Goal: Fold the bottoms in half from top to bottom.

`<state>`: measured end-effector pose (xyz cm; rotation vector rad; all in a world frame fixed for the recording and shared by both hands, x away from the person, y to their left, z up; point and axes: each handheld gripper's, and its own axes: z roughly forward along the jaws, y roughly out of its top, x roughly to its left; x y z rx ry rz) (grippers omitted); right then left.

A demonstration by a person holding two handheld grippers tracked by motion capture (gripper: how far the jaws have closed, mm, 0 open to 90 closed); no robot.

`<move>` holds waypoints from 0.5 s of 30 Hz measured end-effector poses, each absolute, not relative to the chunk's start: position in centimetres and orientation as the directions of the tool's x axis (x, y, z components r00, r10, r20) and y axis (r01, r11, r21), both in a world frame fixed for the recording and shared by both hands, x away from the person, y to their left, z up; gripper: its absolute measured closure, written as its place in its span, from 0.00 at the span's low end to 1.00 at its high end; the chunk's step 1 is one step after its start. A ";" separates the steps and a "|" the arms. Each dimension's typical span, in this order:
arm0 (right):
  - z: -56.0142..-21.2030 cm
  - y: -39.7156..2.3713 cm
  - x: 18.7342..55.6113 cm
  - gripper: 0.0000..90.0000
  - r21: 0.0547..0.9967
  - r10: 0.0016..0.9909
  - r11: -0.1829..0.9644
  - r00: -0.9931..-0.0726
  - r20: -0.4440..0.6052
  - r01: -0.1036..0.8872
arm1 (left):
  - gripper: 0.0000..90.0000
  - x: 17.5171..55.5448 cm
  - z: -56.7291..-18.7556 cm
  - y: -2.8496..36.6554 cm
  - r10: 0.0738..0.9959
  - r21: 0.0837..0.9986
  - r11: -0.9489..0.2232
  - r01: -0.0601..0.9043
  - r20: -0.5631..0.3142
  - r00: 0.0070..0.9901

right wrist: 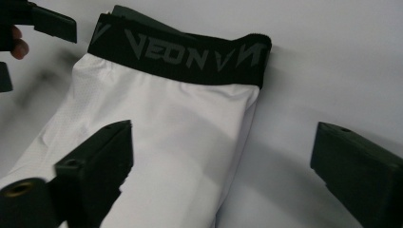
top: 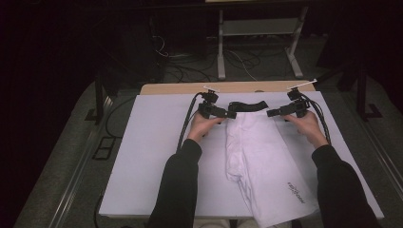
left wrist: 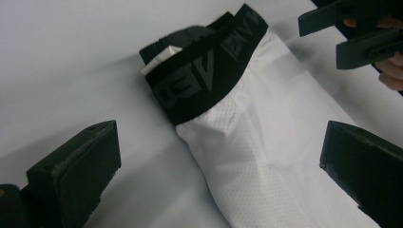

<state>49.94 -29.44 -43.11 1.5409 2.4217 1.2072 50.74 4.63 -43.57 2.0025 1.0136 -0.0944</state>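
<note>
Black jaws stand apart on both my tongs, with nothing clamped in either. My left gripper (top: 227,113) hangs at the left end of the waistband (top: 247,106), and in the left gripper view its two jaws straddle the upper part of the garment without pressing on it. My right gripper (top: 272,112) sits at the waistband's right end; in the right gripper view one jaw is over the white cloth, the other over bare table, both clear of the fabric.

Between them lie the white shorts (top: 259,161), folded lengthwise into a narrow strip on the white table top (top: 147,156). Their black elastic band sits at the far end, and the legs run toward me, with the hem hanging a little over the near right edge.

I judge the cloth light, thin and limp, a fine mesh that will sag and slide once lifted. The waistband looks thicker and springier, so it should give the pads more to bite. I would pinch it at each end, one gripper per corner, catching all layers so the fold stays together.
</note>
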 end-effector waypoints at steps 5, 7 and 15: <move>-43.5 -29.5 50.0 0.16 0.593 0.766 0.228 -0.518 0.380 0.772 | 0.00 50.8 -44.2 4.2 0.612 0.645 -0.305 0.700 -0.431 0.663; -43.7 -29.5 50.0 0.17 0.584 0.766 0.235 -0.518 0.381 0.777 | 0.00 50.8 -44.5 4.0 0.612 0.638 -0.312 0.704 -0.432 0.662; -44.2 -29.2 50.0 0.36 0.554 0.757 0.253 -0.519 0.397 0.793 | 0.04 50.7 -45.1 3.6 0.598 0.616 -0.319 0.720 -0.459 0.658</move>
